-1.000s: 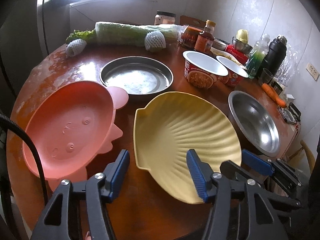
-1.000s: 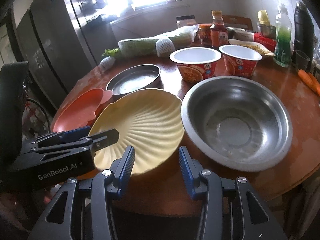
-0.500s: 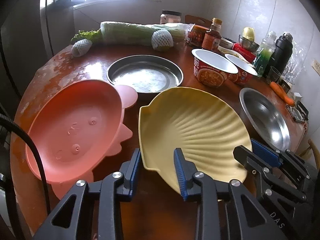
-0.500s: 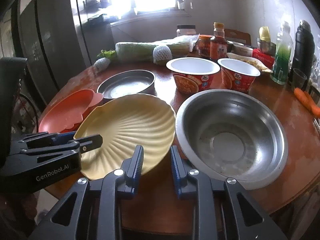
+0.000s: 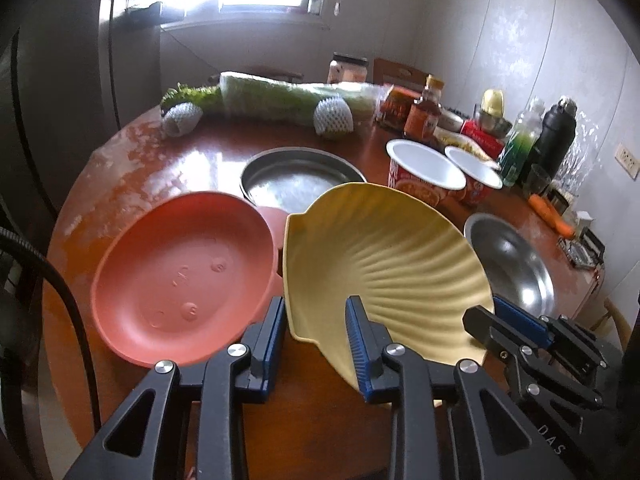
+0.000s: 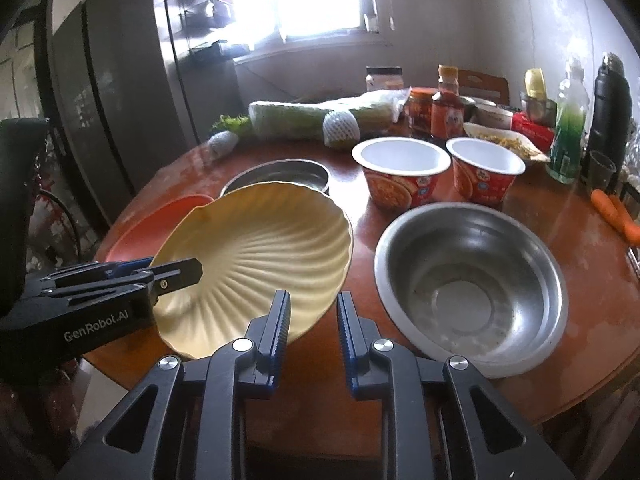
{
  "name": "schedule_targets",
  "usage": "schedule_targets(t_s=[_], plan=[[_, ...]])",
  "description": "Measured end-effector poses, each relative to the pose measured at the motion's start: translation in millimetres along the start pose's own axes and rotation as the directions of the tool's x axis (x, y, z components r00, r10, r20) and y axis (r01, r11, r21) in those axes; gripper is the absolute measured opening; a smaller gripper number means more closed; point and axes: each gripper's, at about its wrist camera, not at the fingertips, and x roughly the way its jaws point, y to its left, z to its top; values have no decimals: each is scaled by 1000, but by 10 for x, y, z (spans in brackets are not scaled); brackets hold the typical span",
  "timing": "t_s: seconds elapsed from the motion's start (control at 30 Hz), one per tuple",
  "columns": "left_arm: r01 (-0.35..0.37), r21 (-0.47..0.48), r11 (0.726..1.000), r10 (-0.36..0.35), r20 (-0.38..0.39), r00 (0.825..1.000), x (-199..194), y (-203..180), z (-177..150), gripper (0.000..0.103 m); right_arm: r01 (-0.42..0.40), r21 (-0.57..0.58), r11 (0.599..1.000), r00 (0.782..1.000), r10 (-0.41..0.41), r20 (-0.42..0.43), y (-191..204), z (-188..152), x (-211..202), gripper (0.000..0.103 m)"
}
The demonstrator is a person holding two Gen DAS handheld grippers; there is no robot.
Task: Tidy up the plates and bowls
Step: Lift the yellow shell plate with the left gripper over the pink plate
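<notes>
Yellow shell plate [image 5: 384, 264] tilted above worktop [image 5: 168, 168]; left tool [image 5: 316, 320] and right tool [image 6: 312, 312], angled down, jaws just closing, each clamping its near rim.

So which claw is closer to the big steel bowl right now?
Right. The right claw grips the yellow shell plate's rim right beside the steel bowl; the left claw holds the plate's far side.

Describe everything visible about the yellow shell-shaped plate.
The yellow shell-shaped plate looks like matte plastic, with ribs fanning from a small hinge tab and a scalloped rim. It is tilted, its far edge raised above the brown wooden table. The left gripper and the right gripper each clamp its near rim, their jaws having just closed. It partly hides the salmon-pink plate beside it.
</notes>
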Motion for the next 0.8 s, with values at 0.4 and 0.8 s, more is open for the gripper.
schedule_targets(t_s=[0.4,0.8], plan=[[-48,-61,997,53,69,996,-301,362,126,31,-55,-65,996,997,58,50,389,305,-63,24],[-118,-135,984,129,75,989,-356,901,210,31,-132,-124,983,988,140,57,872,615,157,24]])
